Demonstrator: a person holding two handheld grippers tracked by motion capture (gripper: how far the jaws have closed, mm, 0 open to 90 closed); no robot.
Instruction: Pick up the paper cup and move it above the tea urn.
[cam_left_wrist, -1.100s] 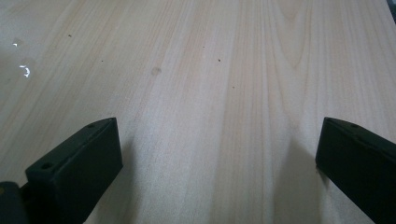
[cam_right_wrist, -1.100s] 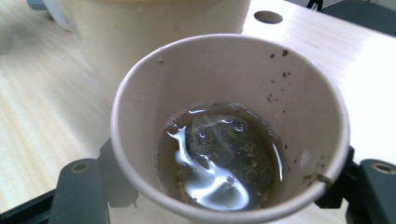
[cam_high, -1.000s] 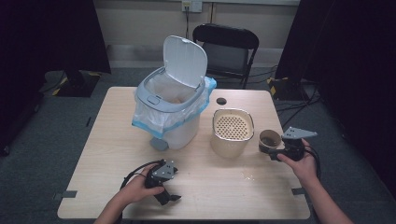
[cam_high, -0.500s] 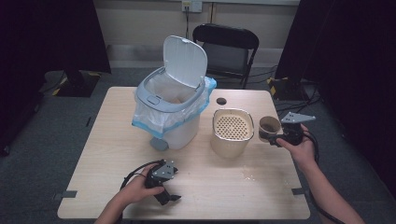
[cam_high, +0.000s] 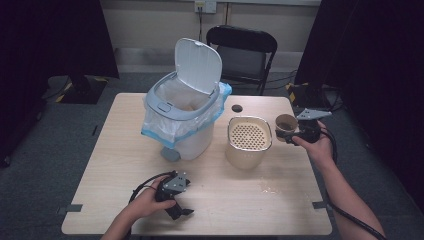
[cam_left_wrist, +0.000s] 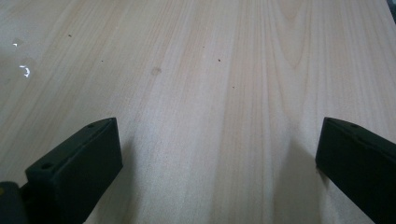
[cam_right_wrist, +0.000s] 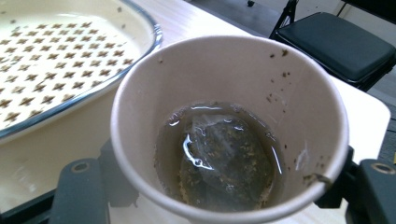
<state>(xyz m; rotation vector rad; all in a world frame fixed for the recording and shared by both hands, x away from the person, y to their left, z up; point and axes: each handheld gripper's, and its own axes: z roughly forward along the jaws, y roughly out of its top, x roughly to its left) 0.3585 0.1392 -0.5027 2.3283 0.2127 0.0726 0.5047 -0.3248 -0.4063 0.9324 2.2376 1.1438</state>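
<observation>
Where the pale wooden table (cam_high: 225, 210) takes up the middle of the room, a white pedal bin with a grey rim, a blue-edged liner and its lid tipped up (cam_high: 184, 112) stands well off to the left of the right gripper's fingers, and well beyond the left gripper. A black folding chair (cam_high: 242, 52) sits past the far edge of the table. A cream enamel pot with a perforated strainer insert (cam_high: 248, 140) stands just beside the right gripper (cam_high: 290, 134), on its finger side; in the right gripper view its rim (cam_right_wrist: 70, 60) lies close behind the cup.

The brown paper cup (cam_high: 285, 123) sits between the right gripper's two black fingers (cam_right_wrist: 77, 189), clamped at its sides and held above the table edge near the pot. Inside, a wet tea bag (cam_right_wrist: 224, 158) lies in a shallow pool of brownish liquid; dark specks cling to the inner wall.

The left gripper (cam_high: 176, 209) rests low at the near side of the table, its fingers (cam_left_wrist: 77, 161) spread wide apart with bare wood between them, nothing held. A small dark round disc (cam_high: 237, 108) lies on the table beyond the pot. A patch of spilled wetness or crumbs (cam_high: 270, 187) marks the wood nearer than the right gripper's fingers.
</observation>
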